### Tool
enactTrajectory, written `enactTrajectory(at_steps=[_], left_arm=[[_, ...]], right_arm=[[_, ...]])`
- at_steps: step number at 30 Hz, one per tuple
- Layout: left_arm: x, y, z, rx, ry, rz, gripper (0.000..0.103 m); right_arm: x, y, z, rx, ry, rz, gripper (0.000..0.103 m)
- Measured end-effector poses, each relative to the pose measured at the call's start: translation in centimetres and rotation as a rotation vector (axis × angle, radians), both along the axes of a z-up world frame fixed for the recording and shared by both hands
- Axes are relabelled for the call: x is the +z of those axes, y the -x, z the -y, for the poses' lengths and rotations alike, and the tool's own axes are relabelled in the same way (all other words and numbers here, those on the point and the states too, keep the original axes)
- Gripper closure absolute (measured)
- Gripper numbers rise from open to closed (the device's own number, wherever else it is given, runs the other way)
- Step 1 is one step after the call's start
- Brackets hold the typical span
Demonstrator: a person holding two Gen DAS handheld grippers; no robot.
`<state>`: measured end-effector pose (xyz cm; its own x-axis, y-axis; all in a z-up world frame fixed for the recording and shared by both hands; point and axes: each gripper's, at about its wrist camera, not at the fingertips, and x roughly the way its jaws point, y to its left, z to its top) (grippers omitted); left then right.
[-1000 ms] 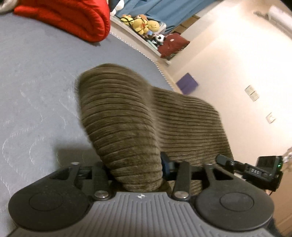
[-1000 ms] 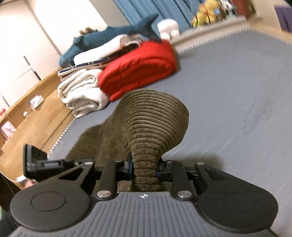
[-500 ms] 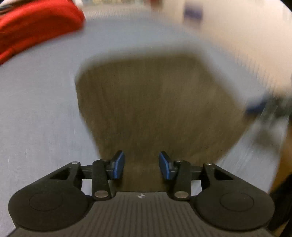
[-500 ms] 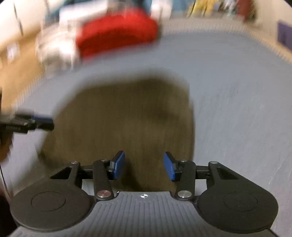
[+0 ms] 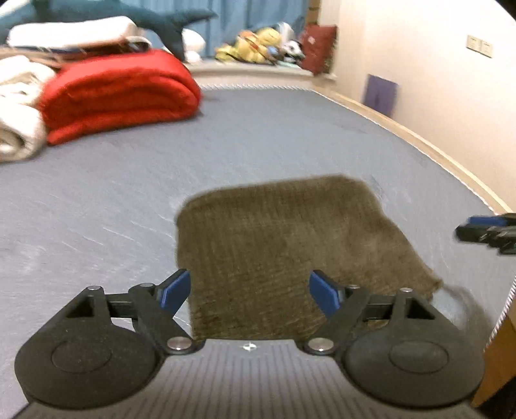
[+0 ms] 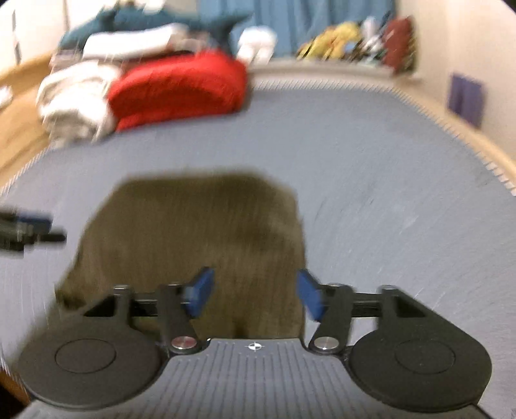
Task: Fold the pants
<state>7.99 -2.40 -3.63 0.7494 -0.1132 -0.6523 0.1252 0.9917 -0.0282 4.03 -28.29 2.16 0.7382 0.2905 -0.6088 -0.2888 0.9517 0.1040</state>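
The olive-brown corduroy pants (image 5: 283, 245) lie flat in a folded rectangle on the grey mattress (image 5: 96, 219). My left gripper (image 5: 250, 291) hovers at their near edge, its jaws opening wide, blue pads clear of the cloth. In the right wrist view the pants (image 6: 200, 232) are blurred, and my right gripper (image 6: 254, 295) stands over their near right corner with its jaws opening and nothing pinched. Each gripper shows in the other's view: the right gripper (image 5: 487, 230) at the right edge, the left gripper (image 6: 29, 230) at the left edge.
A folded red blanket (image 5: 119, 93) and white bedding (image 5: 19, 106) are piled at the mattress's far left, under a blue plush shark (image 5: 154, 19). Soft toys (image 5: 267, 48) line the sill beyond. The bed's right edge (image 5: 451, 161) runs along the wall.
Both grippers let go of the bunched pants and opened wide. The pants dropped flat onto the mattress. Both grippers pulled back and levelled out.
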Motion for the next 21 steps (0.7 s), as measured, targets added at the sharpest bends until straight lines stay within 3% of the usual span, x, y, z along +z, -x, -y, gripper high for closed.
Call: enactTrajectory(at_steps=[3,5,7,9,12,14,16,21], left_arm=[[2.8,2.6,0.7,0.069,-0.046,0.108,0.011],[4.0,4.2,1.2,0.079,-0.018,0.134,0.01],[3.9,5.1,1.3,0.09,0.067,0.1,0.0],[2.9,5.7,1.8,0.087,0.133,0.049,0.0],[0.2,6.2,3.0,0.13,0.097,0.004,0.0],[-1.3,6.1,3.6,0.152,0.083,-0.071,0.0],[-2.1,5.6,3.9,0.14,0.101,-0.098,0.0],[-3.6,3.7,3.8,0.188,0.072,-0.147,0.0]], right_arm=[[3.0,2.2,-0.5,-0.101,-0.082,0.091,0.01],[4.2,3.8,-1.0,-0.134,-0.114,0.115,0.004],[4.6,5.4,-1.6,-0.116,-0.131,0.13,0.001],[4.3,6.7,-2.2,-0.087,-0.122,0.157,0.001],[2.1,7.1,-3.0,-0.113,-0.051,0.183,0.001],[0.2,6.4,-3.6,-0.141,0.005,0.133,0.001],[-0.9,5.7,-4.2,-0.139,0.013,0.077,0.001],[-2.5,4.4,-5.5,-0.14,0.059,0.034,0.001]])
